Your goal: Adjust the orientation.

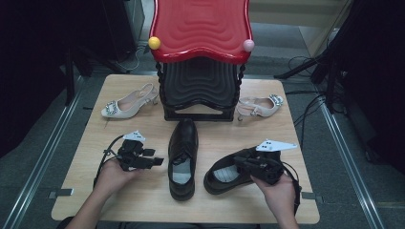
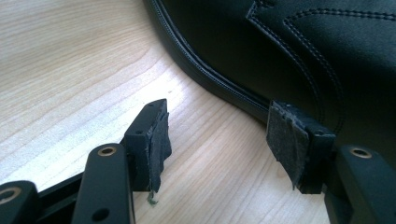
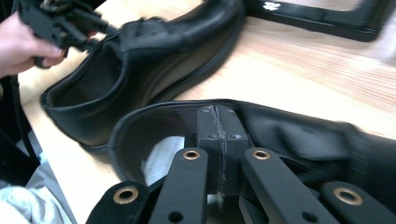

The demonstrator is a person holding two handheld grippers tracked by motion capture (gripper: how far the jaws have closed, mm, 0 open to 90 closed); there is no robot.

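One black shoe pinched in right claw, rim between pads

A pale wood-grain top with a matt, smooth finish is seen on the table. The upright black shoe is finished in smooth leather with a soft sheen, stitched seams being picked out in the left gripper view, and a pale cloth-like lining is shown inside. The same dark leather is worn by the tilted black shoe. Matt black plastic is seen on the left gripper, its pads faced with rough, frayed grey material and brass-coloured metal rivets set in the arms. A glossy, ribbed red plastic surface is shown on the red stool. Sparkling stones are carried on the satin-like beige heels.
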